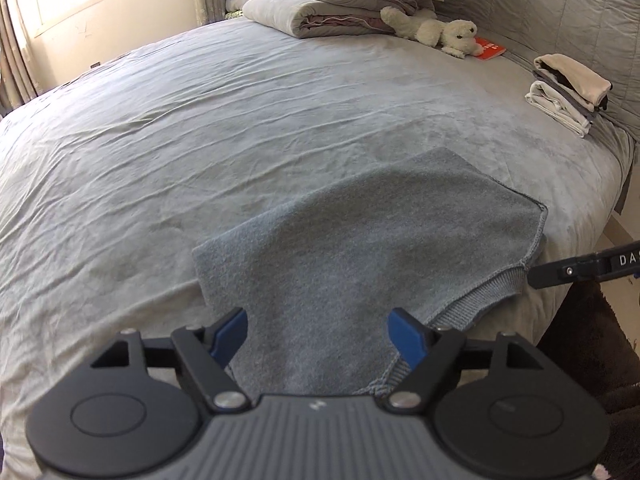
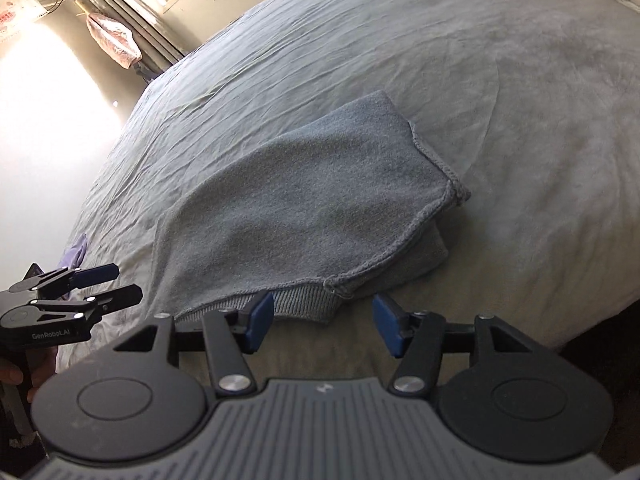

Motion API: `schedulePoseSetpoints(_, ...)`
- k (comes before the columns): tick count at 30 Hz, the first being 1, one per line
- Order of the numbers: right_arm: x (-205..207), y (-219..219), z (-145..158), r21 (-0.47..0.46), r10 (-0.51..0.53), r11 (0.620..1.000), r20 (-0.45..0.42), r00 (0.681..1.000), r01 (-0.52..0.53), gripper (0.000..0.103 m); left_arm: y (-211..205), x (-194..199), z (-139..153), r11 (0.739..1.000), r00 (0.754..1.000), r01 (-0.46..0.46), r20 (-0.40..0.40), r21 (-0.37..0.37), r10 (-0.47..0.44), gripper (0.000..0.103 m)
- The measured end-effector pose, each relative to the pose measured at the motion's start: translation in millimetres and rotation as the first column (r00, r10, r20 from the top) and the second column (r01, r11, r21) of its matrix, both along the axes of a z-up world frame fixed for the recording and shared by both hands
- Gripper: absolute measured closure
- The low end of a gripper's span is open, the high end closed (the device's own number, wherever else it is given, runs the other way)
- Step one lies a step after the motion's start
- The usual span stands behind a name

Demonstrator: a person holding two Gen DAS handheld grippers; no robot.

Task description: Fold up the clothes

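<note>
The left gripper [image 1: 318, 336] hovers wide open, holding nothing, over the folded grey-blue sweater's [image 1: 360, 240] near edge; the right gripper [image 2: 323, 322], equally open and empty, sits just short of its ribbed hem [image 2: 296, 306].

folded garment [image 1: 352, 236] on bed [image 1: 200, 128], clothes stack [image 1: 568, 92] far right, plush toy [image 1: 440, 32] behind

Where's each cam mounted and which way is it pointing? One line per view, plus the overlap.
Left wrist: on the left gripper, open, facing across the bed over the grey garment toward the folded stack; the right gripper's tip at right.
Right wrist: on the right gripper, open, facing the garment's ribbed hem toward the window; a hand holding the left gripper.
Shared: garment, bed.
</note>
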State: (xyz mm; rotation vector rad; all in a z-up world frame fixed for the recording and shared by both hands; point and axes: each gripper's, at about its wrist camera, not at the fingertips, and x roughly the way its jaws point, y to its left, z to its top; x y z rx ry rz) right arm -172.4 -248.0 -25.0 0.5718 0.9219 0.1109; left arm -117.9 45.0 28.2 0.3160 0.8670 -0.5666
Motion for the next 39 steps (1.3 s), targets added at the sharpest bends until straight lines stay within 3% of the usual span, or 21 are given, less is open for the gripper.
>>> schedulePoseSetpoints(5,0.8,6.4,-4.3,0.058,-0.02,0.998,-0.021,1.0,0.021,0.044,-8.5,16.0,-5.0,0.999,1.0,0.019,-0.004,0.026,-0.019,0.024)
schedulePoseSetpoints(23,11.3,29.2,-17.8,0.124,-0.069,0.99,-0.036,0.997,0.073,0.044,-25.5,63.4,-27.5,1.0,0.998,0.031,-0.053,-0.007,-0.031,0.024)
schedulePoseSetpoints(32,5.7,33.7,-18.7,0.13,-0.162,0.978,-0.025,0.987,0.163,0.042,-40.1,103.9,-31.4,0.989,0.986,0.142,-0.082,-0.051,-0.145,0.024)
schedulePoseSetpoints(37,-4.5,30.6,-19.5,0.155,-0.214,0.964,-0.021,0.977,0.214,0.042,-47.9,133.4,-32.8,0.969,0.964,0.225,-0.119,-0.1,-0.236,0.025)
schedulePoseSetpoints(39,-8.9,28.1,-20.6,0.172,-0.237,0.956,-0.018,0.971,0.237,0.043,-51.9,147.7,-36.0,0.957,0.947,0.261,-0.157,-0.128,-0.279,0.031)
